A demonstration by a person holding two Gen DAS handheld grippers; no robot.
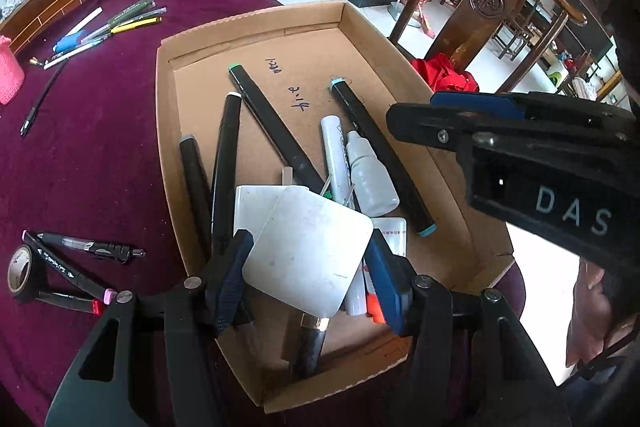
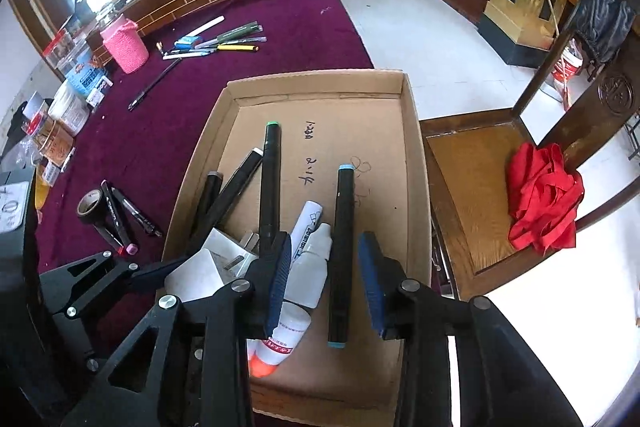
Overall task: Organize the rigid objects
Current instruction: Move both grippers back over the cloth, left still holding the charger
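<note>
A shallow cardboard tray (image 1: 256,19) (image 2: 320,83) lies on the maroon tablecloth and holds several black markers, a white pen and small white bottles. My left gripper (image 1: 308,279) is over the tray's near end, shut on a white square charger block (image 1: 308,247), with a pad pressed against each side. My right gripper (image 2: 326,277) hovers open above the tray's right half. A black marker with light-blue caps (image 2: 342,247) and a small white dropper bottle (image 2: 310,271) lie below, between its fingers, with a gap beside the marker. In the left wrist view the right gripper (image 1: 420,115) reaches in from the right.
Loose pens (image 1: 104,27) lie at the cloth's far left. A tape roll (image 1: 20,267) and several markers (image 1: 72,267) sit left of the tray. A pink knitted holder (image 2: 124,43) and clutter stand at the far left. A wooden chair with red cloth (image 2: 544,195) is to the right.
</note>
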